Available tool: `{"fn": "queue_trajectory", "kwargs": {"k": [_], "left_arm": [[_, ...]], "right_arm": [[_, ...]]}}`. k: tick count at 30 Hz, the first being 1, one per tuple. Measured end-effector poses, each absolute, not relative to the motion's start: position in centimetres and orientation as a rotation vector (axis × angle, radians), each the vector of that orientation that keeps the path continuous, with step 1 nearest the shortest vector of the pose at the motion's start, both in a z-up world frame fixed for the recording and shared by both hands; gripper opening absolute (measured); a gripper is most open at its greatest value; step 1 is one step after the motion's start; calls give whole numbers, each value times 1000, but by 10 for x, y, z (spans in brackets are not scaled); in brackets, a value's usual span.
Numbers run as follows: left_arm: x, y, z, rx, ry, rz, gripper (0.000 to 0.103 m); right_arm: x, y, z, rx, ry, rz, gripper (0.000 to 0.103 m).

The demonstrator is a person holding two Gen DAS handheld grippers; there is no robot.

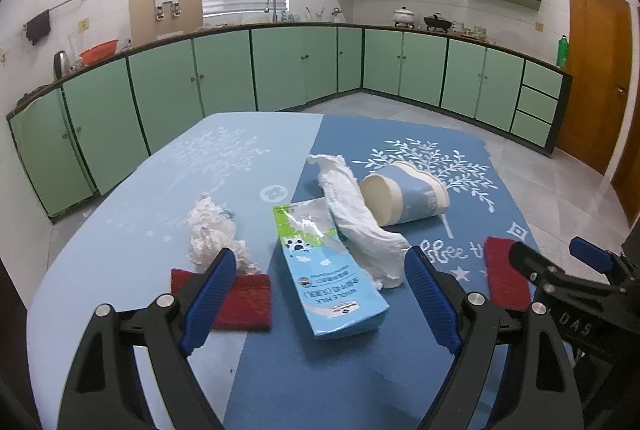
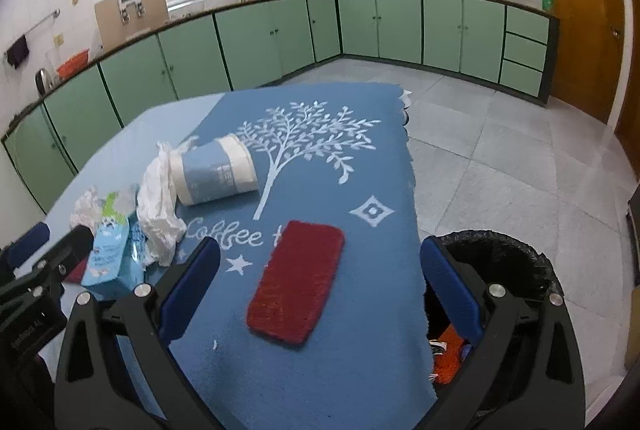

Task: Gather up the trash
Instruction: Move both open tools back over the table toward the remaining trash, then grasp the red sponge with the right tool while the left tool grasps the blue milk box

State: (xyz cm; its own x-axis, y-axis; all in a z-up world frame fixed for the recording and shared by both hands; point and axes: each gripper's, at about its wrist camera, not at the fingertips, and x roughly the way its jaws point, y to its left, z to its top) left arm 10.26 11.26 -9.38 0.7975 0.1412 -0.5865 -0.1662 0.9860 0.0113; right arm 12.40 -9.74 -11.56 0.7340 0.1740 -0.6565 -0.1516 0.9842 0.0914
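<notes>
- Left gripper point(image 1: 320, 282): jaws spread wide, nothing between the pads; it hovers over the near edge of the table point(image 1: 120, 230), angled downward.
- Right gripper point(image 2: 320, 282): jaws likewise spread and empty, poised above the dark blue mat point(image 2: 360, 350).
- Milk carton point(image 1: 332, 278): lies flat directly ahead of the left gripper, centred in the gap between its jaws. Long axis runs roughly away from the tool, torn-open end farthest. Light blue with green top, "WHOLE MILK" print, somewhat crumpled.
- Long white tissue point(image 1: 360, 218): draped diagonally over the carton's far right side, near end just beside the left gripper's right finger.
- Crumpled tissue wad point(image 1: 212, 230): left of the carton, partly resting on a red scrub pad point(image 1: 244, 302).
- Paper cup point(image 1: 408, 193): tipped on its side beyond the long tissue, mouth facing the left wrist camera.
- Second red scrub pad point(image 2: 296, 282): flat between the right gripper's jaws, long axis tilted right.
- Bin with black liner point(image 2: 500, 262): beside the table's right edge, nearest the right gripper; some rubbish is inside.
- Judgement: left hand is nearer the carton; a grip across its narrow width suits the present alignment.
</notes>
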Motion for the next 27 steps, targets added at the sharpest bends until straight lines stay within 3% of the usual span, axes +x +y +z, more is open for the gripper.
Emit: {"fn": "queue_trajectory", "kwargs": {"k": [5, 7, 11, 20, 24, 27], "left_arm": [[105, 118, -98, -48, 637, 170, 85], [106, 119, -99, -47, 640, 172, 85], [109, 120, -102, -54, 647, 172, 85], [114, 120, -106, -69, 665, 169, 85], [117, 120, -108, -77, 680, 169, 85], [117, 119, -110, -77, 686, 172, 85]], "right_arm": [[131, -93, -121, 23, 757, 179, 91], [134, -92, -125, 21, 775, 180, 81], [140, -89, -130, 26, 812, 179, 80], [149, -85, -142, 6, 885, 168, 63], [149, -82, -142, -10, 886, 194, 48], [149, -82, -142, -7, 884, 196, 48]]}}
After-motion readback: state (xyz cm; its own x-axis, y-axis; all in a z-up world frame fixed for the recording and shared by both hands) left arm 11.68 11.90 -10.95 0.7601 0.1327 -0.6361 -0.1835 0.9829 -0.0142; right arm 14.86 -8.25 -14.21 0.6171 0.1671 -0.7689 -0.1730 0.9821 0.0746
